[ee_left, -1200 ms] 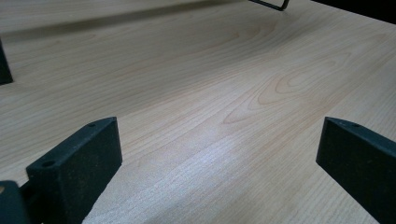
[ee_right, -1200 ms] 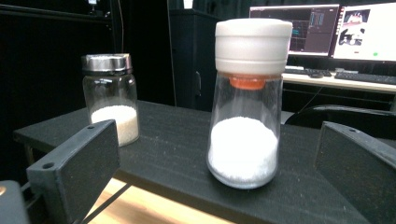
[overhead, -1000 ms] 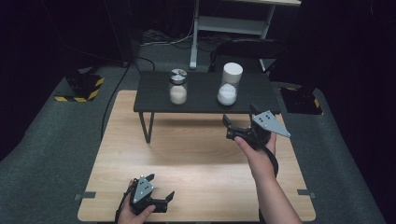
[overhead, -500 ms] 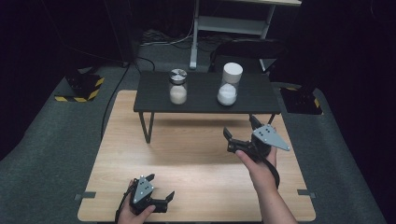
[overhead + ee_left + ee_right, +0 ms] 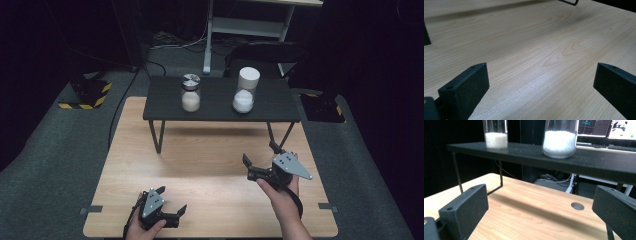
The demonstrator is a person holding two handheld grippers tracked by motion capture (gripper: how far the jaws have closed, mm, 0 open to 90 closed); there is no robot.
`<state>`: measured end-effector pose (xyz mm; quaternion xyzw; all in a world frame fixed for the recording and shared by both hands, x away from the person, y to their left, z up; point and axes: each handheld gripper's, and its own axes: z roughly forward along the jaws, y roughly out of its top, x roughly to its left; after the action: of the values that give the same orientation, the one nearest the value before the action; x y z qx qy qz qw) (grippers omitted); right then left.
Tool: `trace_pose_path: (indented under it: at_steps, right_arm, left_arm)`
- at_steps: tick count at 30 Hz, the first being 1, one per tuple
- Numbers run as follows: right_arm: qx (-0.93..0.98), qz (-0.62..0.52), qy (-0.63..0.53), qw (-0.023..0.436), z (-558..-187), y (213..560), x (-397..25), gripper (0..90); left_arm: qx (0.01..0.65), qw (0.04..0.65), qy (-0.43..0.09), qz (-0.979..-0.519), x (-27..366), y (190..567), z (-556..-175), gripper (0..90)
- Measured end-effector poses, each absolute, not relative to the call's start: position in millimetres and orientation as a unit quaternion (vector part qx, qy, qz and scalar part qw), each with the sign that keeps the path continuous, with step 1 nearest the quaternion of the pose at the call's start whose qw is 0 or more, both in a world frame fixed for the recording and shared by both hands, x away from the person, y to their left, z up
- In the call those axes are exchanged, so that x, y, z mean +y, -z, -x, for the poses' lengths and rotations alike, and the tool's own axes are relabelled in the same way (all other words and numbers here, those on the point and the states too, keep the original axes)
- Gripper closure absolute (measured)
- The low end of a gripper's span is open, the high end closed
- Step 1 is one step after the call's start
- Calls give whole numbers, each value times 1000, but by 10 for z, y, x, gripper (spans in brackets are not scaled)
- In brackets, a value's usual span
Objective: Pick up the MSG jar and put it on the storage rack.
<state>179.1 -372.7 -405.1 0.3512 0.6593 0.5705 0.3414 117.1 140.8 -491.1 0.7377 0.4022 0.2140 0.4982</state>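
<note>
Left gripper (image 5: 172,210): held low at the near left of the wooden table (image 5: 210,165), just above the board; jaws spread wide with bare wood grain between them in the left gripper view, nothing held.
Right gripper (image 5: 260,160): raised over the right half of the wooden table, grey three-cornered plate on top, tips aimed toward the black shelf (image 5: 220,102); jaws wide apart, nothing between them.
Right hand (image 5: 280,192): wrapped round the right gripper's handle, forearm entering from the bottom edge.
Left hand (image 5: 145,229): at the near table edge, mostly hidden under its gripper.
White-lidded jar (image 5: 246,90): upright on the black shelf, right of centre, lower part filled with white granules; the jar nearer to the right gripper, but well apart from it. In the right gripper view it stands ahead and above the open jaws (image 5: 560,137).
Metal-lidded jar (image 5: 190,92): upright on the same shelf, left of centre, also part-filled with white granules; well apart from the other jar.
Black shelf: low raised stand on thin metal legs, at the far end of the wooden table.
Cable hole (image 5: 577,206): round grommet in the tabletop, under the shelf edge, seen in the right gripper view.
</note>
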Motion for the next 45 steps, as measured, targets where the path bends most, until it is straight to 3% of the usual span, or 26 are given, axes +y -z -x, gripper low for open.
trace_pose_path:
  at_steps: [45]
  right_arm:
    - [719,-401,-489,289,-1373,4815,-3944,2]
  left_arm:
    - [400,498,-215,-739,1395,4912,-1161,2]
